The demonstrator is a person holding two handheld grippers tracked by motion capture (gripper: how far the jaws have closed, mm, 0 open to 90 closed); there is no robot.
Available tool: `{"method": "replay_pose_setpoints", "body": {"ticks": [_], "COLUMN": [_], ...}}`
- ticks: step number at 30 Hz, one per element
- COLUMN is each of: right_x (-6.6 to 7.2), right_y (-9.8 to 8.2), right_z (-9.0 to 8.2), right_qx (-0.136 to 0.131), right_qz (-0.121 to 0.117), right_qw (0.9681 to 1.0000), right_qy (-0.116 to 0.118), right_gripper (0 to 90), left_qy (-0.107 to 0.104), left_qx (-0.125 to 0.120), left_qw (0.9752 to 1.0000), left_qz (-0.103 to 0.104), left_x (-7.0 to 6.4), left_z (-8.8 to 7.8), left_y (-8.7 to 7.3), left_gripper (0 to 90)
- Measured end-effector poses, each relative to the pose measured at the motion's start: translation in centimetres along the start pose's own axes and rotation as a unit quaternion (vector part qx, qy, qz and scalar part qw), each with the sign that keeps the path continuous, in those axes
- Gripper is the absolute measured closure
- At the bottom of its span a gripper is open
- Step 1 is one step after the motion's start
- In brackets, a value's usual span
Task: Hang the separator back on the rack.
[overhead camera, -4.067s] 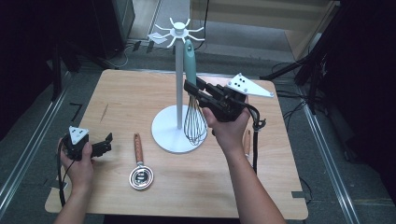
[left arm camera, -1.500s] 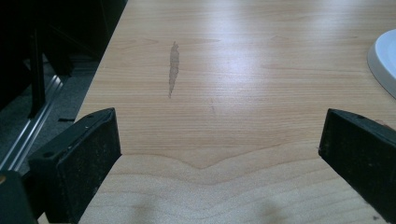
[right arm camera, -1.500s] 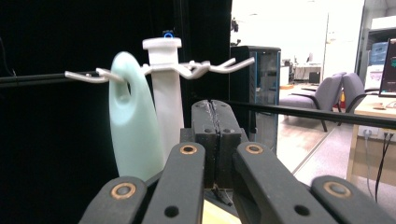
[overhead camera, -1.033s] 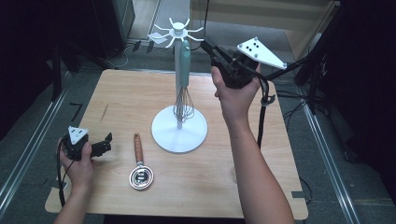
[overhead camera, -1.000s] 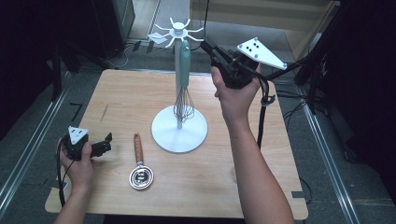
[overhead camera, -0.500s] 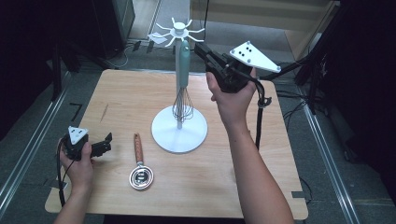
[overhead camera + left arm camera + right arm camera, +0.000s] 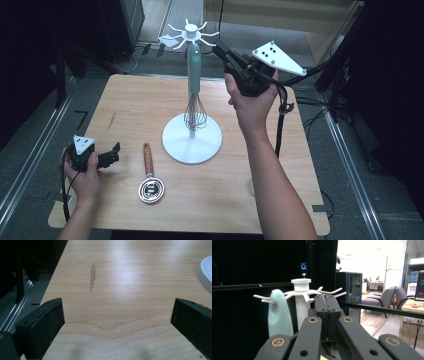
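A whisk with a mint-green handle [image 7: 194, 70] hangs from an arm of the white hook stand [image 7: 190, 35], its wires just above the round base [image 7: 210, 142]. My right gripper [image 7: 220, 46] is held up to the right of the stand's top, jaws shut with nothing between them. In the right gripper view the closed jaws [image 7: 327, 302] point at the stand's post [image 7: 300, 302], with the whisk handle [image 7: 279, 315] to the left. My left gripper [image 7: 116, 152] rests low at the table's left, open and empty; its jaws [image 7: 117, 322] stand wide over bare wood.
A small round metal strainer with a wooden handle [image 7: 149, 185] lies on the wooden table [image 7: 280, 200] between the left gripper and the stand base. The base's edge [image 7: 206, 272] shows at the right of the left gripper view. Dark floor and rails surround the table.
Four seconds ago the right gripper held the whisk lower beside the post. Now the whisk hangs on the stand and the gripper is off it, higher up. The left hand has not moved.
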State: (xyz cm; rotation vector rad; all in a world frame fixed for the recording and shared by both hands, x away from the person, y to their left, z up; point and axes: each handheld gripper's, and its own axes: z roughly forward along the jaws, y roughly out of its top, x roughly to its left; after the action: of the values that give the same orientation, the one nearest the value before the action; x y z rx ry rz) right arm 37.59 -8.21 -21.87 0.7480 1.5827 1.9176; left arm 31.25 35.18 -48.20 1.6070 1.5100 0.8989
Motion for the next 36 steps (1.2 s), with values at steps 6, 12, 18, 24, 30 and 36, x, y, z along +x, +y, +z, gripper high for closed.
{"method": "replay_pose_setpoints", "body": {"ticks": [6,12,18,24,30,36], "right_x": [0.4,0.8,1.2,1.5,1.6,1.8], "right_y": [0.0,-0.1,-0.1,-0.1,-0.1,-0.1], "right_z": [0.0,0.0,-0.1,-0.1,-0.1,-0.2], "right_qx": [0.002,0.002,0.001,-0.001,0.000,0.004], "right_qz": [-0.002,-0.005,-0.004,0.001,0.004,0.005], "right_qw": [1.0000,0.9999,0.9997,0.9995,0.9995,0.9994], "right_qy": [0.007,0.015,0.024,0.031,0.033,0.034], "right_gripper": [90.0,90.0,90.0,90.0,90.0,90.0], "left_qy": [0.000,0.000,0.000,-0.001,-0.001,-0.001], "left_qx": [0.001,0.002,0.001,0.001,0.001,0.001], "left_qw": [1.0000,1.0000,1.0000,1.0000,1.0000,1.0000], "left_qz": [0.001,0.001,0.001,0.001,0.001,0.000], "left_x": [0.0,0.0,0.0,0.0,0.0,0.0], "left_z": [0.0,0.0,0.0,0.0,0.0,0.0], "left_y": [0.0,0.0,0.0,0.0,0.0,0.0], "left_gripper": [0.0,0.0,0.0,0.0,0.0,0.0]}}
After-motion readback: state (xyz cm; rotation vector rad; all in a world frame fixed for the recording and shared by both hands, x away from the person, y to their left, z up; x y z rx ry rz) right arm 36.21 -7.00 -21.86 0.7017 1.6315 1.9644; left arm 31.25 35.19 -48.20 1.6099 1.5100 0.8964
